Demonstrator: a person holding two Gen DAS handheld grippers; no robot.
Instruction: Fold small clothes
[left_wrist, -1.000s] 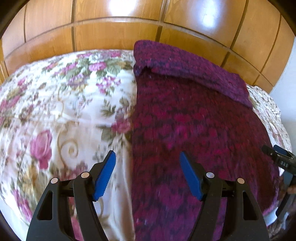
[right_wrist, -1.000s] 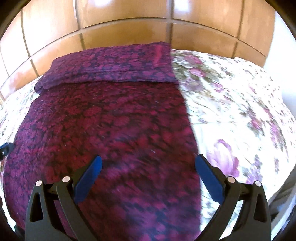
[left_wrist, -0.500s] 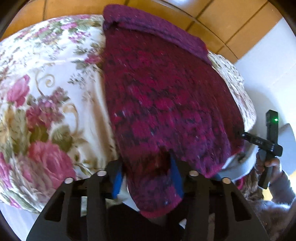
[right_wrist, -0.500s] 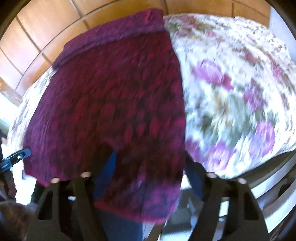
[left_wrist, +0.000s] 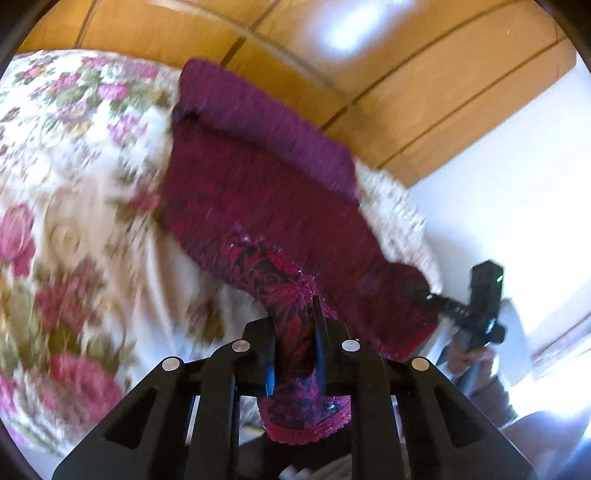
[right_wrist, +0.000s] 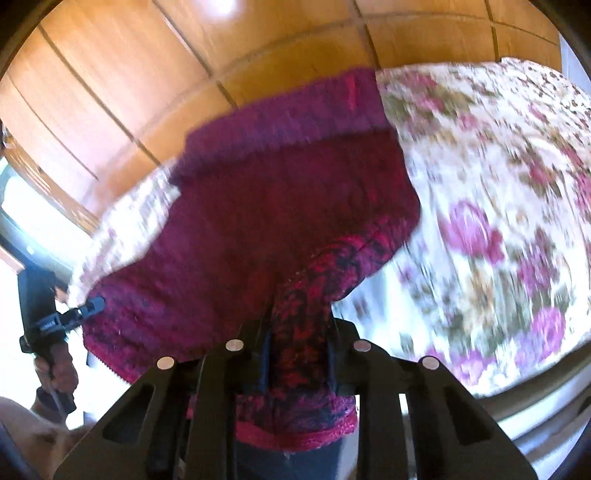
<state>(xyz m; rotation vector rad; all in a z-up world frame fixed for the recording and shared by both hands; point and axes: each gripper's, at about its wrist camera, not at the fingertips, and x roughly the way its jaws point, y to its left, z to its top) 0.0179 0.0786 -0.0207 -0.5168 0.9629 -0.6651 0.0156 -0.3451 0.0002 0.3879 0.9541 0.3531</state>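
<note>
The left gripper (left_wrist: 293, 332) is pinching one near corner of the magenta knitted garment (left_wrist: 258, 206), its jaws pressed onto the bunched hem; the right gripper (right_wrist: 299, 343) is clamping the other near corner the same way; the garment is lying across the floral bedspread (left_wrist: 74, 229) toward the wooden headboard (right_wrist: 147, 92), its far end folded over and its near edge raised off the bed's near edge.

Floral-covered bed (left_wrist: 74, 229) under a magenta knit garment (left_wrist: 258, 192).
</note>
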